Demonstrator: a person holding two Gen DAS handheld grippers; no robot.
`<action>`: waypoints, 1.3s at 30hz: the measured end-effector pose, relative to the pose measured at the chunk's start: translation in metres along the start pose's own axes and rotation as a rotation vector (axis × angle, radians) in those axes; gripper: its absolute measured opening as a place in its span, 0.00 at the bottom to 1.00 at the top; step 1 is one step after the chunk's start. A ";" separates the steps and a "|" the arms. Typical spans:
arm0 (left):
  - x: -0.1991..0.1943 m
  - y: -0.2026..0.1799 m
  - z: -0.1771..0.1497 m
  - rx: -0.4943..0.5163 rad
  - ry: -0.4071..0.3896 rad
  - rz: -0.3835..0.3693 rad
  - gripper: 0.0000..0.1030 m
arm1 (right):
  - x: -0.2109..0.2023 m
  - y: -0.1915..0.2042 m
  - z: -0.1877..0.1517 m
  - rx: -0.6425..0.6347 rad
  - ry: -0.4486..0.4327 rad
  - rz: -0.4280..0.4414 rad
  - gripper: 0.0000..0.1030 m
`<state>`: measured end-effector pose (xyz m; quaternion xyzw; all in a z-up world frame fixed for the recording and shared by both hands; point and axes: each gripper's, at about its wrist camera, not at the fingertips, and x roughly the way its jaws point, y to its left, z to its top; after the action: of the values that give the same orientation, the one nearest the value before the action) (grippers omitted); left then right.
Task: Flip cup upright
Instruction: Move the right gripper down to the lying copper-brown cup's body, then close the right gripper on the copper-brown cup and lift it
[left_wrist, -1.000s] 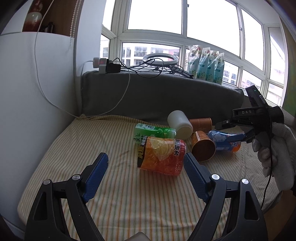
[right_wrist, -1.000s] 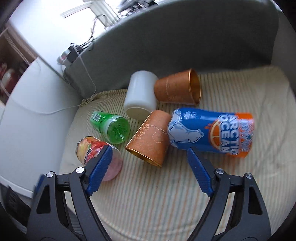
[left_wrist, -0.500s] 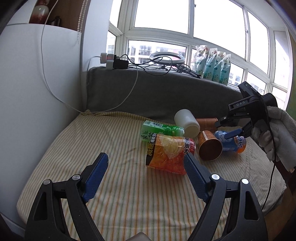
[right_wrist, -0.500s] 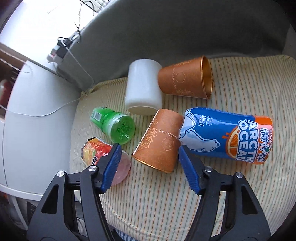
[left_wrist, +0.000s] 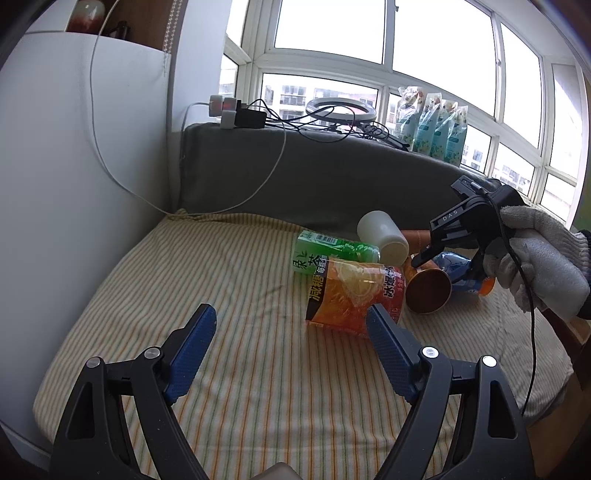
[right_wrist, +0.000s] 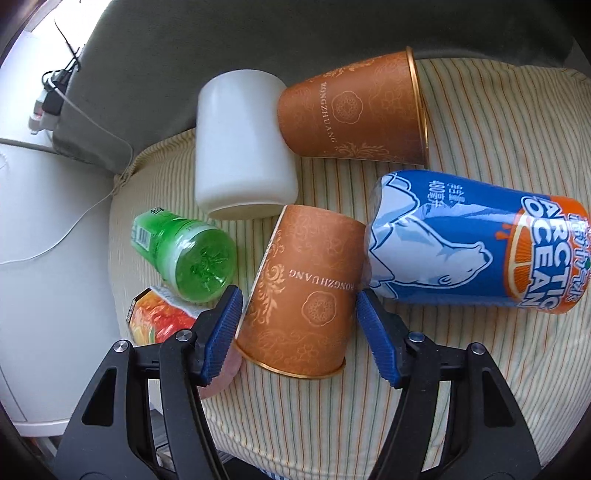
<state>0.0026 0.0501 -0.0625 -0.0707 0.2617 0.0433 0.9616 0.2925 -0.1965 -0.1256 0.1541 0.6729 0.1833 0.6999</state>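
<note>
A brown paper cup (right_wrist: 306, 295) lies on its side on the striped cushion, its open mouth toward me; it also shows in the left wrist view (left_wrist: 428, 290). My right gripper (right_wrist: 299, 317) is open, one blue pad on each side of this cup near its rim, with small gaps. A second brown cup (right_wrist: 354, 110) lies on its side farther back, and a white cup (right_wrist: 240, 147) lies beside it. My left gripper (left_wrist: 291, 332) is open and empty, held low over the cushion's near part, well away from the cups.
A blue Arctic Ocean can (right_wrist: 472, 251) lies touching the near cup's base on the right. A green bottle (right_wrist: 188, 258) and an orange cup-shaped package (left_wrist: 354, 295) lie to its left. A grey backrest (left_wrist: 332, 177) with cables stands behind; a white cabinet (left_wrist: 74, 184) stands at left.
My right gripper has moved down and forward until its pads stand on both sides of the near brown cup. My left gripper has drawn back and to the left.
</note>
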 end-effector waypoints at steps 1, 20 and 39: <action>0.000 0.001 0.000 -0.004 0.000 0.001 0.81 | 0.004 -0.002 0.003 0.005 0.000 -0.006 0.66; -0.007 0.008 -0.004 -0.008 -0.018 -0.038 0.81 | 0.009 -0.016 -0.038 0.201 -0.045 0.173 0.65; -0.036 0.006 -0.020 0.031 -0.040 -0.084 0.81 | 0.040 -0.022 -0.143 0.379 0.024 0.315 0.66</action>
<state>-0.0394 0.0510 -0.0619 -0.0658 0.2397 0.0005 0.9686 0.1518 -0.2023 -0.1781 0.3833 0.6713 0.1626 0.6132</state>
